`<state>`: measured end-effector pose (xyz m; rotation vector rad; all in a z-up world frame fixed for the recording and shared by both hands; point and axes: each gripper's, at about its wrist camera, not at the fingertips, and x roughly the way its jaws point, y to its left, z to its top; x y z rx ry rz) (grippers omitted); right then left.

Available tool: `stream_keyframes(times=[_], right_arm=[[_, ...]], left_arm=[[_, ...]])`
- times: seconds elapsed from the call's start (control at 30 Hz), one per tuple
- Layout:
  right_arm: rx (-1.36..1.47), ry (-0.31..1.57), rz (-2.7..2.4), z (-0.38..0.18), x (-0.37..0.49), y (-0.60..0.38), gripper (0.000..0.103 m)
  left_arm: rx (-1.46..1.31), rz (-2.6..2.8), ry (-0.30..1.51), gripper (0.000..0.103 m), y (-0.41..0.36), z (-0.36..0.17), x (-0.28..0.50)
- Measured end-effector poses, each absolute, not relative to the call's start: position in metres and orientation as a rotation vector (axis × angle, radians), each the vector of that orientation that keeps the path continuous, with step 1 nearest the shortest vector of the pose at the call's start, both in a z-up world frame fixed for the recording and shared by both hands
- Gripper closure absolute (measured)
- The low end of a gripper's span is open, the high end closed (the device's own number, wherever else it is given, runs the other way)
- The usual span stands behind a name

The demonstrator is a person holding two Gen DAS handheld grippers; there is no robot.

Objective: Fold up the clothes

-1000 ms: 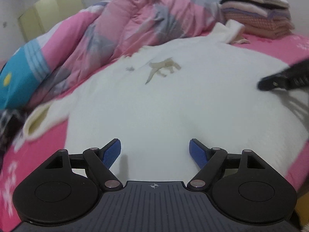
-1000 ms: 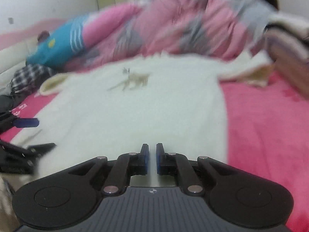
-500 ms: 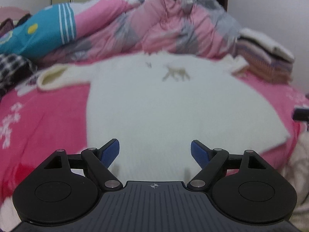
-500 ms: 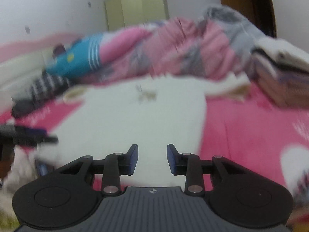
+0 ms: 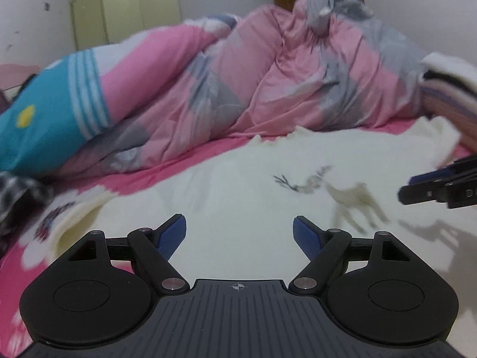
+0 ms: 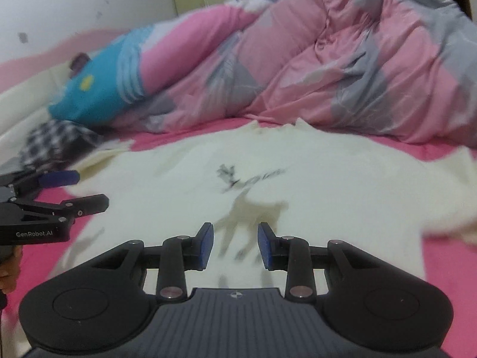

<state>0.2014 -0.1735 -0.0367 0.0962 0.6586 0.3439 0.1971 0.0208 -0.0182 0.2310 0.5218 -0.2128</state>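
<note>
Both grippers have moved up the cream sweater (image 5: 238,185) toward its reindeer print (image 6: 253,205), which a second ago lay far ahead of them. One sweater lies spread flat on the pink bedsheet (image 6: 465,265), with one bunched pink and grey duvet (image 5: 298,74) behind it and one stack of folded clothes (image 5: 447,89) at the right edge. Two grippers show. Left gripper (image 5: 240,235) hovers over the sweater with blue pads spread wide, holding nothing, as before. Right gripper (image 6: 235,244), nearly closed a second ago, now has a moderate gap and holds nothing.
</note>
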Motion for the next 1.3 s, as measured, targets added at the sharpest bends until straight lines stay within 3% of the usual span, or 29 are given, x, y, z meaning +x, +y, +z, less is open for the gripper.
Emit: stream_keyframes(times=[0.2, 0.3, 0.47, 0.53, 0.7, 0.97, 1.07, 1.3], right_arm=[[0.076, 0.683, 0.282, -0.086, 0.294, -0.152, 0.068], [0.058, 0.681, 0.279, -0.105, 0.292, -0.149, 0.065], [0.065, 0.695, 0.29, -0.099, 0.238, -0.168, 0.062], [0.06, 0.699, 0.297, -0.097, 0.211, -0.175, 0.049], [-0.055, 0.696, 0.278, -0.092, 0.133, -0.178, 0.039], [-0.006, 0.649, 0.224, -0.091, 0.017, -0.197, 0.035], [0.041, 0.636, 0.203, -0.092, -0.017, -0.203, 0.033], [-0.073, 0.654, 0.261, -0.079, -0.069, -0.191, 0.028]], left_arm=[[0.235, -0.228, 0.624, 0.029, 0.003, -0.071, 0.273], [0.197, -0.225, 0.648, 0.028, 0.013, -0.084, 0.263], [0.167, -0.209, 0.69, 0.023, 0.029, -0.084, 0.228], [0.159, -0.201, 0.709, 0.023, 0.035, -0.082, 0.212], [0.14, -0.181, 0.754, 0.022, 0.051, -0.076, 0.172], [0.136, -0.146, 0.74, 0.02, 0.078, -0.072, 0.083], [0.126, -0.115, 0.743, 0.015, 0.084, -0.072, 0.051], [0.002, -0.07, 0.751, 0.015, 0.118, -0.048, 0.001]])
